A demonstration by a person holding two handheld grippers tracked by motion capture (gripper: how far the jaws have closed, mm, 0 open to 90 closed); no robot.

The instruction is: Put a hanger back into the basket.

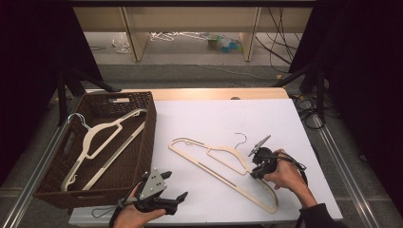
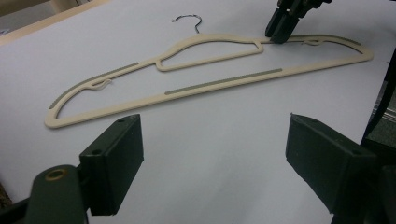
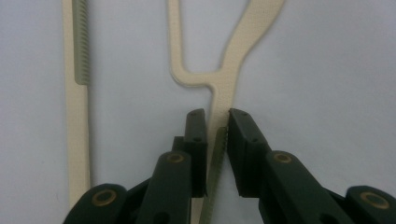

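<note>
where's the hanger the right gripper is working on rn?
In the high view, the cream hanger lies flat on the white table, right of the wicker basket. The right gripper is shut on its upper arm.

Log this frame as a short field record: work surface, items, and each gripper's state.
surface: white table
held item: cream flat plastic hanger, flat on the table
right gripper: shut on the hanger's upper arm
left gripper: open, holding nothing
container: dark brown wicker basket at table's left
basket contents: second cream hanger
</note>
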